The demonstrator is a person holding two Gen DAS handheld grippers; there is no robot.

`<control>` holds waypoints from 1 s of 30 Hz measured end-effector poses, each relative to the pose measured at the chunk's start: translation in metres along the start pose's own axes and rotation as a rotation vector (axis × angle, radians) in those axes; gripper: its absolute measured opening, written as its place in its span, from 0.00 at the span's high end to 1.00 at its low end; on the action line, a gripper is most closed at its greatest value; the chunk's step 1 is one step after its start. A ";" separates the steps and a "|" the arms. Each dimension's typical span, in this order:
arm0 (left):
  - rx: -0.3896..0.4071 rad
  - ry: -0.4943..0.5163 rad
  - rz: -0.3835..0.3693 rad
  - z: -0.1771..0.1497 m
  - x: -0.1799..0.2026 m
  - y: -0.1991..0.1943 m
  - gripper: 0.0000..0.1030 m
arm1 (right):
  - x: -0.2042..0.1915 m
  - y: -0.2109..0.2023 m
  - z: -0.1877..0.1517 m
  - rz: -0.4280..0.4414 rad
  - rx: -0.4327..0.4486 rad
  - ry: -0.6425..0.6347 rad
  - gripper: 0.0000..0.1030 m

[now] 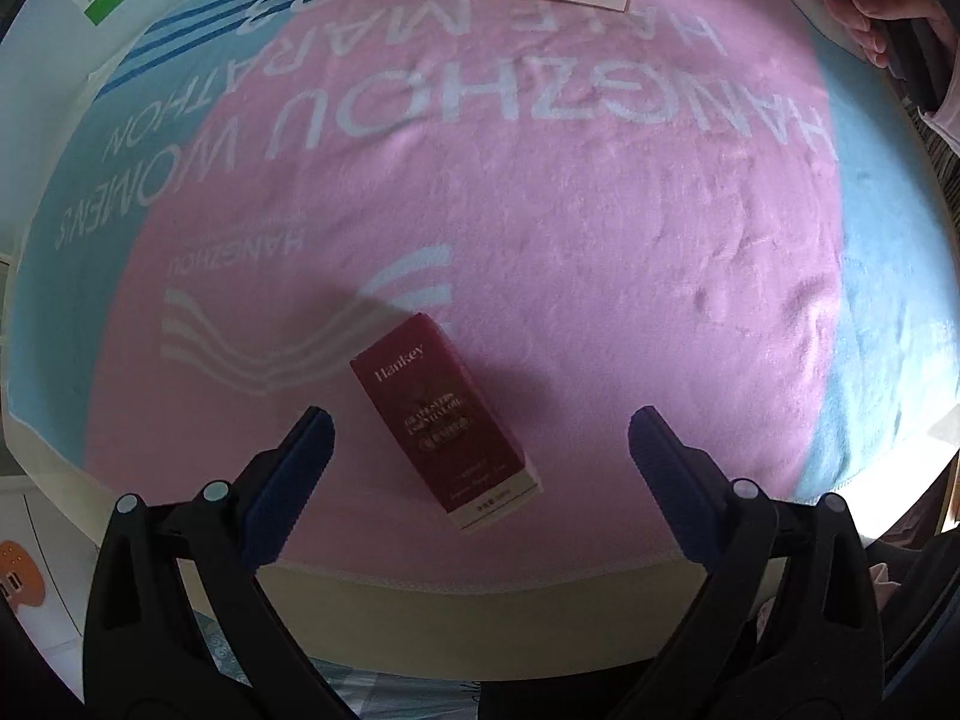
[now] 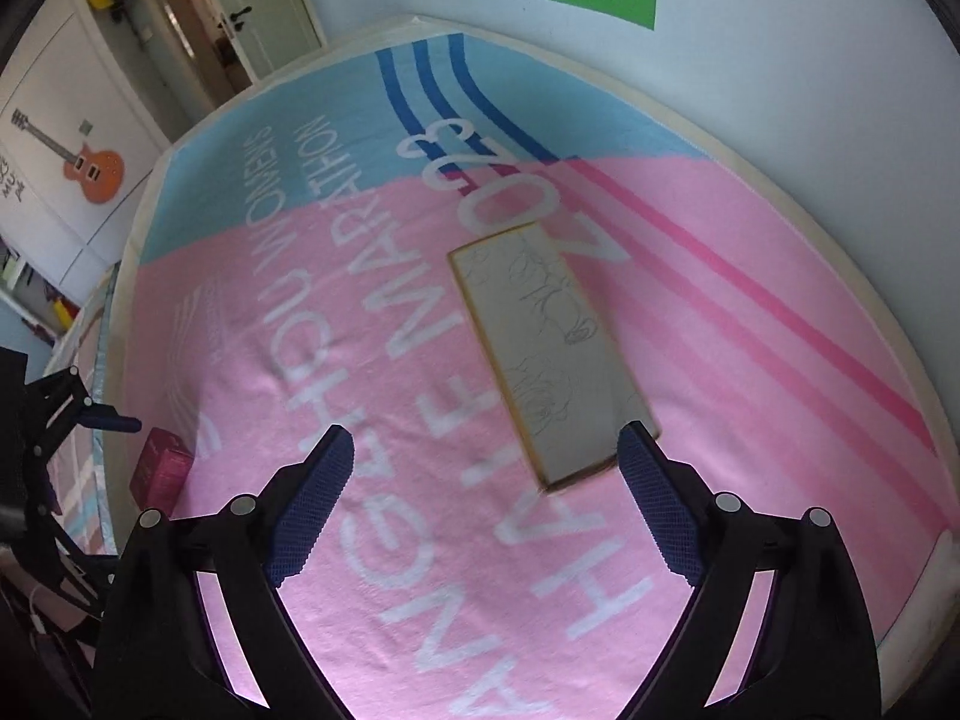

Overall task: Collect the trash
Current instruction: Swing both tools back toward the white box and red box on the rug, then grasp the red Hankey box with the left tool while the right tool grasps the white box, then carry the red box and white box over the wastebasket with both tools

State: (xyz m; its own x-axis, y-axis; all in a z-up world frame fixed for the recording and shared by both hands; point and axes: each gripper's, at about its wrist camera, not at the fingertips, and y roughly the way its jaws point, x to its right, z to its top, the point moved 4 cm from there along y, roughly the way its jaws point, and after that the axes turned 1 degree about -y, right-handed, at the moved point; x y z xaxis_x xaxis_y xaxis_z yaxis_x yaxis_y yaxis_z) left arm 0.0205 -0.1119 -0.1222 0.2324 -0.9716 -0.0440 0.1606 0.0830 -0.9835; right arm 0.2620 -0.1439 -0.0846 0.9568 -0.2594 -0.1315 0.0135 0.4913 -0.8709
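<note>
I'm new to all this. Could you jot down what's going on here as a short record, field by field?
Surface: pink and blue marathon towel spread over a table
Trash item one: dark red Hankey carton, lying flat
Trash item two: long pale box with rose sketches, lying flat
Left gripper: open, above the red carton, not touching it
Right gripper: open, near the pale box's end, nothing held
Collected so far: neither item picked up
</note>
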 end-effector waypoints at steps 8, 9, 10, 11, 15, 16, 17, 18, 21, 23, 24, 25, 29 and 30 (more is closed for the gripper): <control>-0.021 -0.083 -0.041 0.010 -0.003 0.016 0.10 | 0.018 0.019 0.019 -0.015 -0.037 -0.078 0.14; -0.023 -0.095 -0.061 0.010 -0.004 0.018 0.13 | 0.019 0.024 0.019 -0.011 -0.046 -0.079 0.14; -0.030 -0.102 -0.075 0.009 -0.005 0.021 0.22 | 0.021 0.030 0.018 -0.006 -0.059 -0.078 0.14; -0.042 -0.108 -0.082 0.009 -0.006 0.025 0.27 | 0.020 0.034 0.017 0.000 -0.068 -0.079 0.14; -0.023 -0.100 -0.067 0.013 -0.012 0.026 0.46 | 0.016 0.048 0.013 0.013 -0.093 -0.092 0.50; -0.020 -0.103 -0.063 0.013 -0.015 0.023 0.62 | 0.016 0.050 0.012 0.016 -0.103 -0.085 0.51; -0.021 -0.105 -0.066 0.013 -0.020 0.021 0.72 | 0.015 0.050 0.013 0.019 -0.096 -0.078 0.51; -0.022 -0.110 -0.083 0.014 -0.024 0.021 0.72 | 0.015 0.049 0.013 0.028 -0.090 -0.071 0.52; -0.010 -0.076 -0.069 0.015 -0.027 0.017 0.73 | 0.012 0.041 0.015 0.022 -0.066 -0.075 0.52; 0.003 -0.051 -0.072 0.020 -0.027 0.015 0.73 | 0.012 0.036 0.016 0.022 -0.060 -0.069 0.52; 0.009 -0.049 -0.077 0.021 -0.026 0.013 0.73 | 0.012 0.033 0.016 0.017 -0.057 -0.067 0.52; 0.015 -0.043 -0.075 0.023 -0.027 0.012 0.73 | 0.011 0.031 0.016 0.013 -0.055 -0.067 0.52; 0.038 -0.024 -0.067 0.031 -0.026 0.006 0.73 | 0.010 0.022 0.013 0.004 -0.052 -0.058 0.52; 0.043 -0.015 -0.070 0.032 -0.025 0.005 0.73 | 0.010 0.020 0.012 0.000 -0.050 -0.056 0.52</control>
State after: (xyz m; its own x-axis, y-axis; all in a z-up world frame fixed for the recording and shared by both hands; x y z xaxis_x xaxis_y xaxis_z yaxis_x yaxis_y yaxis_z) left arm 0.0458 -0.0802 -0.1203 0.2332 -0.9720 0.0270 0.2181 0.0252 -0.9756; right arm 0.2751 -0.1269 -0.0973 0.9716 -0.2118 -0.1059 0.0004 0.4488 -0.8937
